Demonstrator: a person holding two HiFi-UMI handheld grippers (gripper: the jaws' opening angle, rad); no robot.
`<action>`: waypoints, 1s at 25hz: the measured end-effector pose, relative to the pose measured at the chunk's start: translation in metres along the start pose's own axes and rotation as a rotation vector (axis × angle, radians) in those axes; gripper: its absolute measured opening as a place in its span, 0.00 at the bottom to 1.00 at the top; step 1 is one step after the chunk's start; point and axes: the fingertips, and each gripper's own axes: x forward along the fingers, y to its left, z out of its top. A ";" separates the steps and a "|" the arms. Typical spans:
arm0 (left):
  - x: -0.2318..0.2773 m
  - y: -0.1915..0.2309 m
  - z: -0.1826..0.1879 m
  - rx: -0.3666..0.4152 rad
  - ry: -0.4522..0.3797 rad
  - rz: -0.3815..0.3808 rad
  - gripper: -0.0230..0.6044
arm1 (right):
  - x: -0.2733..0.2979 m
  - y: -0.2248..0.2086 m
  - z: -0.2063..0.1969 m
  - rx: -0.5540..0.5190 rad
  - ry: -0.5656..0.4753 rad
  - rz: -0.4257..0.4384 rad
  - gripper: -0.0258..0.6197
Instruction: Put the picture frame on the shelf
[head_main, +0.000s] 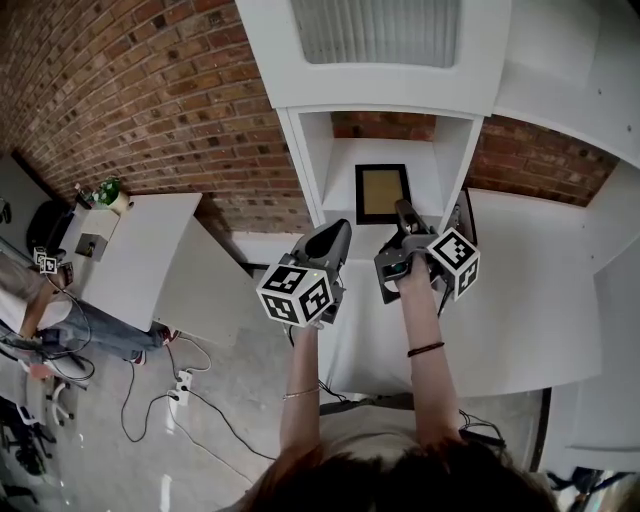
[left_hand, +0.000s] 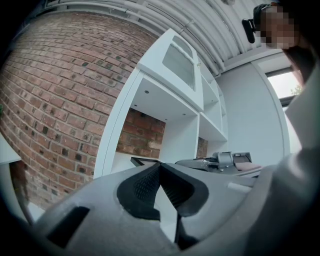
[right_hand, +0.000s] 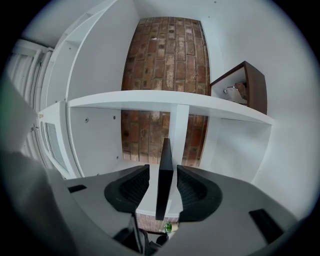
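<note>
The picture frame (head_main: 381, 192), black with a tan middle, stands in the open compartment of the white shelf unit (head_main: 310, 160). My right gripper (head_main: 403, 214) reaches into that compartment at the frame's right edge. In the right gripper view the frame (right_hand: 164, 165) is edge-on between the two pads (right_hand: 134, 186), with a narrow gap on each side, so the right gripper (right_hand: 163, 169) is open around it. My left gripper (head_main: 336, 233) hovers just outside the shelf's front, lower left of the frame; its jaws meet at the tips, and the left gripper (left_hand: 160, 165) holds nothing.
A dark brown framed object (head_main: 464, 214) leans beside the shelf on the white counter (head_main: 540, 300). A brick wall (head_main: 150, 90) runs behind. To the left stands a white table (head_main: 140, 260) with a plant (head_main: 108, 192); cables (head_main: 190, 400) lie on the floor.
</note>
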 end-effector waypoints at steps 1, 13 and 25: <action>-0.001 0.000 -0.001 0.000 0.002 0.001 0.05 | 0.000 -0.001 -0.001 0.002 0.003 0.000 0.26; -0.012 -0.006 -0.006 -0.001 0.009 0.035 0.05 | -0.012 -0.006 -0.011 0.087 0.065 0.059 0.29; -0.015 -0.031 -0.012 0.000 0.018 0.056 0.05 | -0.033 -0.002 -0.020 0.112 0.188 0.115 0.29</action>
